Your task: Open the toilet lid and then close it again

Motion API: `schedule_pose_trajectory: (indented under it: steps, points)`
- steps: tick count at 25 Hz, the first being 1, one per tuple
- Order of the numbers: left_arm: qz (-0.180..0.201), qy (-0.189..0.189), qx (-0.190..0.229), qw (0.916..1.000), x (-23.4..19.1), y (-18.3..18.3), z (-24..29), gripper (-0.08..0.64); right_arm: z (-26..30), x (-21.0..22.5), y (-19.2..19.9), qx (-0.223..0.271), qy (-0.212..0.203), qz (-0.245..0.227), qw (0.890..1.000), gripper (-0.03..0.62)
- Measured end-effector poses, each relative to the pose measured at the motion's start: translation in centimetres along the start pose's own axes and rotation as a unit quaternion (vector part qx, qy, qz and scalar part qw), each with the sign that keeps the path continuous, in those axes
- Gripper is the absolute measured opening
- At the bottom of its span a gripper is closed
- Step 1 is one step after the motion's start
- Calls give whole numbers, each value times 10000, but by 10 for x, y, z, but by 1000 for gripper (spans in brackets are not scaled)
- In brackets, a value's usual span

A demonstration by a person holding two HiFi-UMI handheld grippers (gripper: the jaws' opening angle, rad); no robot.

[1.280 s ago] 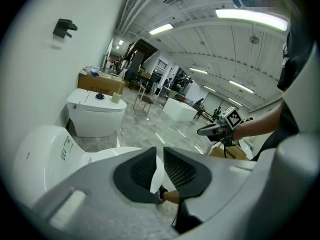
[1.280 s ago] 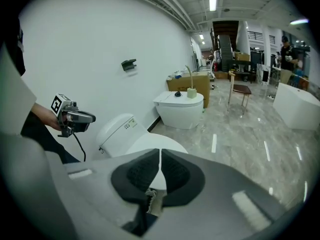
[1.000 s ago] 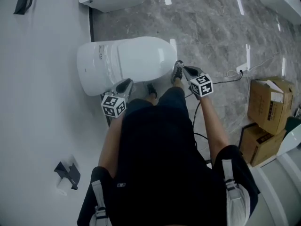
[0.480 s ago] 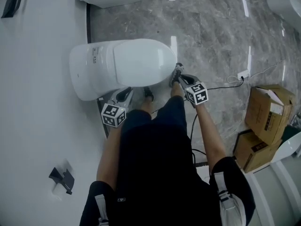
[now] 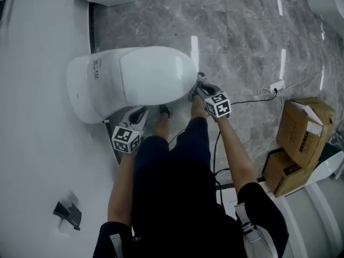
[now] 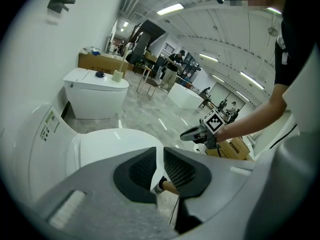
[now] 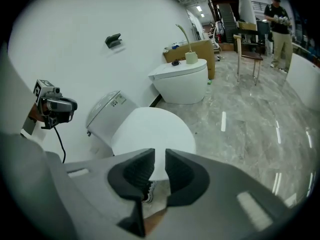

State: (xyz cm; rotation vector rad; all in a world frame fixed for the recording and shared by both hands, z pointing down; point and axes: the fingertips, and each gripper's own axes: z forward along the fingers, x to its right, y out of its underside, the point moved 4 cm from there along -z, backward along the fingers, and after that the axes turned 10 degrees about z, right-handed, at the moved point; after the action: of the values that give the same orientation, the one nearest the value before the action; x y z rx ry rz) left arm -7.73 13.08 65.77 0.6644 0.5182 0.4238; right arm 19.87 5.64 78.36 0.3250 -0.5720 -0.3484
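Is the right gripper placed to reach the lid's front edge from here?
Probably yes: the right gripper hangs beside the front edge of the closed lid, nothing between. Its jaws have just been opening, empty.

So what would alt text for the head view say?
From above, a person stands at a toilet with its lid down, left gripper shut at its side, right gripper near the lid's front, its empty jaws having just been opening. Cardboard boxes lie nearby.

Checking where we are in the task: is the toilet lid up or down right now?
Down. The toilet lid lies flat, with its smooth white top facing up in the head view and both gripper views.
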Motion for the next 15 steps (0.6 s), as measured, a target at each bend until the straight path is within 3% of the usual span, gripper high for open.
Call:
schedule_pose_trajectory:
  steps: [8, 15]
  points:
    - [-266, -40, 4, 9996, -16, 22, 45, 54, 52, 38, 13, -305, 26, 30, 9995, 126]
    - [-490, -22, -134, 9987, -26, 52, 81, 54, 100, 73, 25, -295, 54, 693, 9971, 229]
